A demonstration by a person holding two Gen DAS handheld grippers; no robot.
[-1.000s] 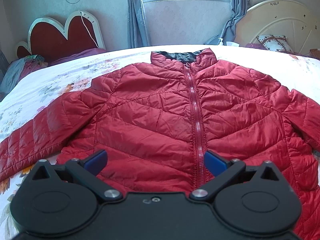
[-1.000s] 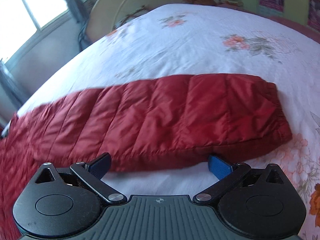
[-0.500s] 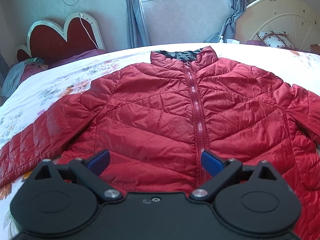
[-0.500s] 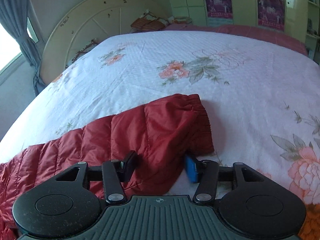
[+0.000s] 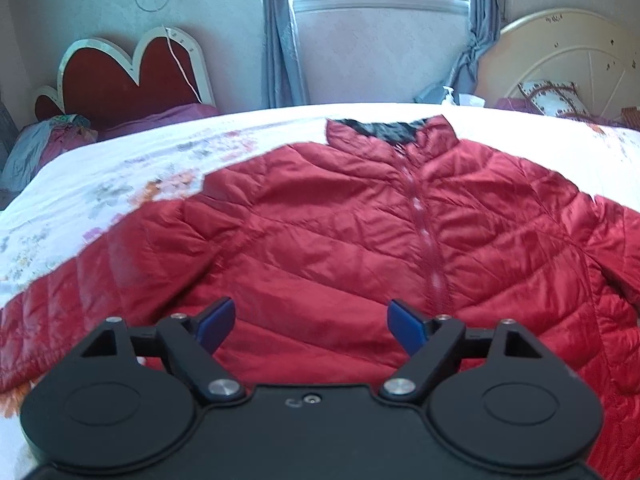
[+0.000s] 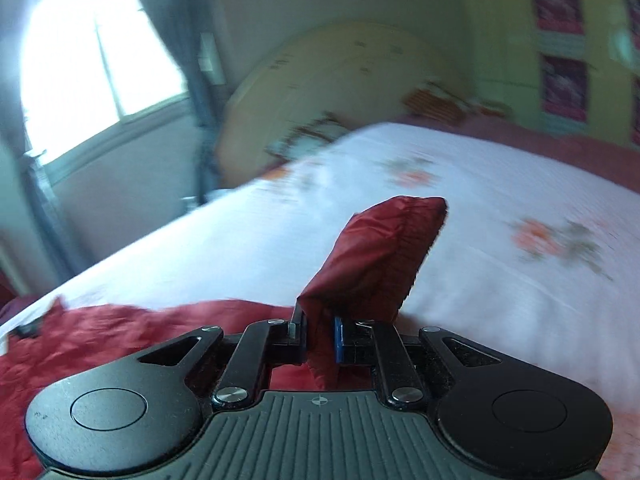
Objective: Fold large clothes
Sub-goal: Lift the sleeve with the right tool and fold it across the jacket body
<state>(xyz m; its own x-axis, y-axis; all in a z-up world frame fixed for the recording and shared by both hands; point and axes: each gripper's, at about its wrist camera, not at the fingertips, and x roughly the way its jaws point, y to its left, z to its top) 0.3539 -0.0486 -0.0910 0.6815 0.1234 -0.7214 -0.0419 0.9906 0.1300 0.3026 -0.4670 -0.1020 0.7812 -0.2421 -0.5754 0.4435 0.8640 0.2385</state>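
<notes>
Red puffer jacket (image 5: pixel 340 240) spread front-up on the floral bed (image 5: pixel 120 168), zipped, one sleeve cuff (image 6: pixel 384 248) lifted off the sheet.

It looks light, soft and slick; the quilted fill should spring back, so folds will want pressing; best held at cuffs, hem or shoulder seams, where there is an edge to pinch; the right gripper (image 6: pixel 320 340) is clamped on the cuff; the left gripper (image 5: pixel 310 320) hovers over the lower front, its jaws having just narrowed, still apart, nothing between the pads.
</notes>
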